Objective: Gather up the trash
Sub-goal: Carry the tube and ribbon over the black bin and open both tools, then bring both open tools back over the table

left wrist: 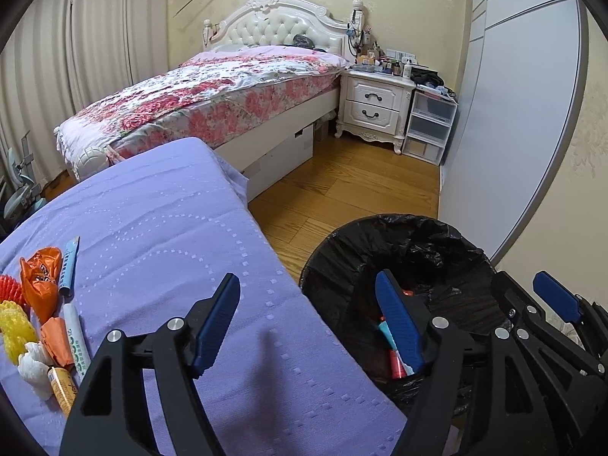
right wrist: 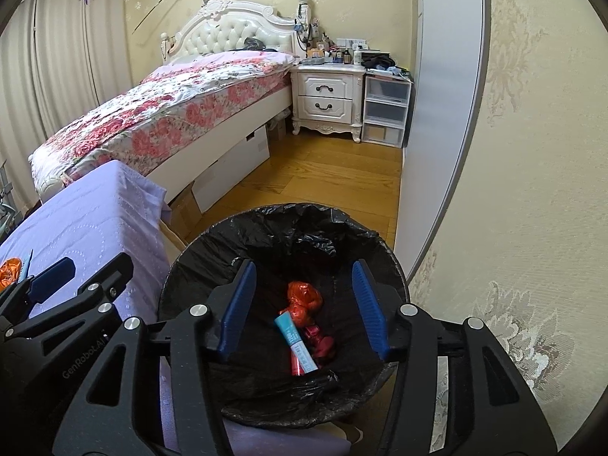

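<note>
From the left wrist view, the left tool hangs with its blue fingers spread apart and nothing between them, straddling the right edge of the purple-covered surface and the bin lined with a black bag. At the near left of the surface lies a pile of trash: an orange wrapper, a blue-and-white tube with its long axis running near to far, a second white tube lying almost in line with it, yellow foam netting, white foam netting and a yellow tube nearest the camera. The right tool shows at the right edge, beyond the bin. From the right wrist view, the right tool is held over the bin with its fingers wide apart and empty. On the bin's bottom lie a crumpled red-orange wrapper and a teal-capped tube, its long axis slanting from far left to near right, cap end farther away. The left tool appears at the left, over the surface.
</note>
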`<state>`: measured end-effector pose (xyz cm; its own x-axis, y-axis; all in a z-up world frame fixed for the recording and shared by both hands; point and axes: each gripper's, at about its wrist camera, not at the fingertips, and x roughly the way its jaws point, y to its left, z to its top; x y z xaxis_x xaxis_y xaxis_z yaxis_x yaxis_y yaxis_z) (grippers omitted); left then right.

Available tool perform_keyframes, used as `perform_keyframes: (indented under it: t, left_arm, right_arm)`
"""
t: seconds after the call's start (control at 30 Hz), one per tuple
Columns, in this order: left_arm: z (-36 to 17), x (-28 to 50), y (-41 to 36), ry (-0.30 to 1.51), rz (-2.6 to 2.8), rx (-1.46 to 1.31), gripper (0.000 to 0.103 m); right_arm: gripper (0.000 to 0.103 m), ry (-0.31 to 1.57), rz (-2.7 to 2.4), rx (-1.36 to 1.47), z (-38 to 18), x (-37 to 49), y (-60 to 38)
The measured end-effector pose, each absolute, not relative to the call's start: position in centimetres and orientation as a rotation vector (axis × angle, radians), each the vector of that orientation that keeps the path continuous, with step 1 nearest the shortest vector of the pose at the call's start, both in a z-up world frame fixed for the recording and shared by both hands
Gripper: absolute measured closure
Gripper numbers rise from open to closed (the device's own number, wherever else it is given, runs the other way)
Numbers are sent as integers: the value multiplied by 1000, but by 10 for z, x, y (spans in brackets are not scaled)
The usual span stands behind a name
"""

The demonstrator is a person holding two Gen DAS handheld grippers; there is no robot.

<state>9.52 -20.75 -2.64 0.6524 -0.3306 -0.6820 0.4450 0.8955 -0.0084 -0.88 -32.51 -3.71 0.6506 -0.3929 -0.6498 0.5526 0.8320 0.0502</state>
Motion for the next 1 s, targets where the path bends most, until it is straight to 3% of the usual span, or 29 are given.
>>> perform_keyframes:
  t: [0.4,1.0]
  left_arm:
    - [-7,95,-155,725,-325,135,27]
    - [-13,73,-26,769,-80,40,27]
  right_arm:
    - [50,688,-485,241,-35,-9,-308]
    - [49,731,-214,143,-35,9,-203]
